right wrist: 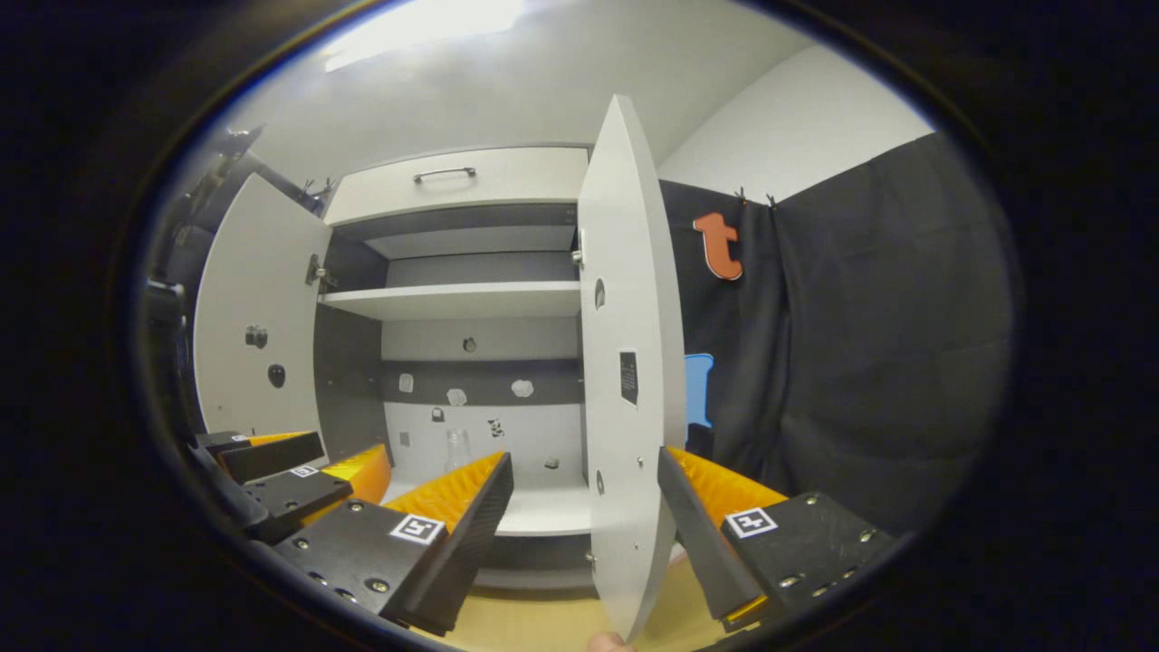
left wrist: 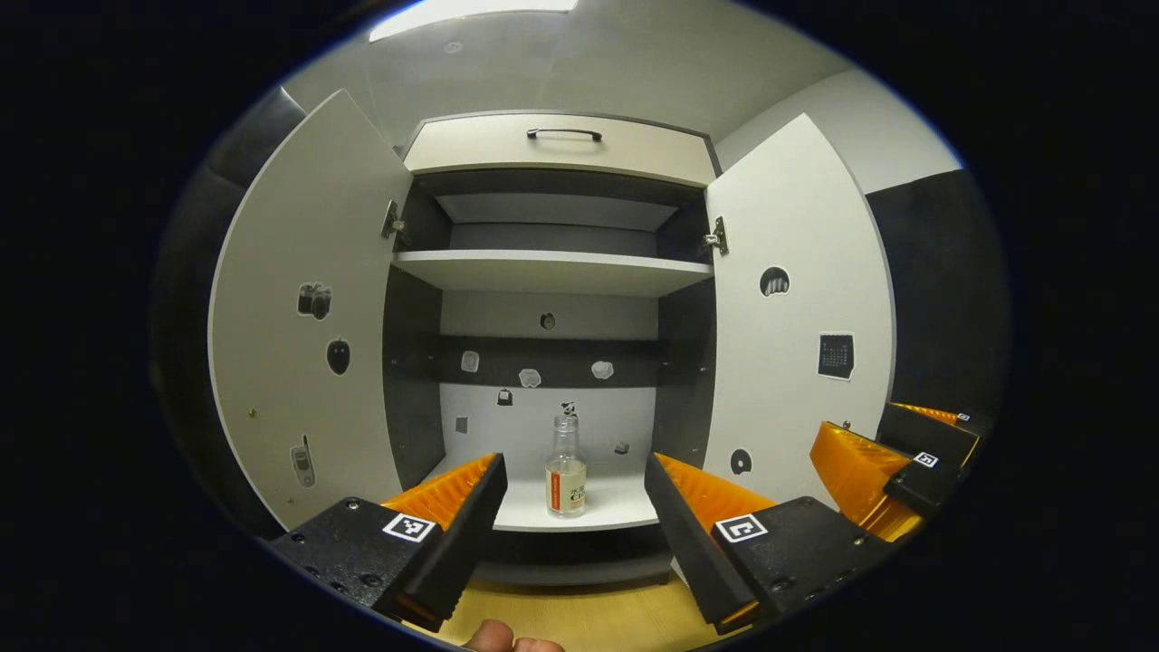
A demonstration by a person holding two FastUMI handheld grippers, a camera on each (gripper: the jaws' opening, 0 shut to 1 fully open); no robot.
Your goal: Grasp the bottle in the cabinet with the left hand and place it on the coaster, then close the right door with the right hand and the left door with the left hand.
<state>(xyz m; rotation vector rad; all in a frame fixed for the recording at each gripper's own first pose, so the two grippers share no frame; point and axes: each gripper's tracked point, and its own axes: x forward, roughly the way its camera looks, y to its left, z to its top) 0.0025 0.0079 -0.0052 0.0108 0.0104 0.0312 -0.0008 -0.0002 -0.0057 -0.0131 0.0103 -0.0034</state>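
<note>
A small clear bottle [left wrist: 566,466] with a white and orange label stands upright on the cabinet's lower shelf [left wrist: 616,503], near its front edge. My left gripper [left wrist: 575,464] is open in front of the cabinet, short of the shelf, and the bottle appears in the gap between its fingers. Both doors are swung wide: the left door [left wrist: 308,317] and the right door [left wrist: 797,317]. In the right gripper view the right door [right wrist: 629,362] is seen edge-on, its free edge rising between the fingers of my open right gripper [right wrist: 584,460], which do not press on it. The bottle [right wrist: 455,448] looks faint there.
An upper shelf [left wrist: 552,270] and a drawer with a dark handle [left wrist: 563,134] sit above the bottle. Small stickers dot the doors and back wall. A wooden surface [left wrist: 579,616] lies below. My right gripper [left wrist: 905,462] hovers beside the right door; my left gripper [right wrist: 290,471] appears at lower left.
</note>
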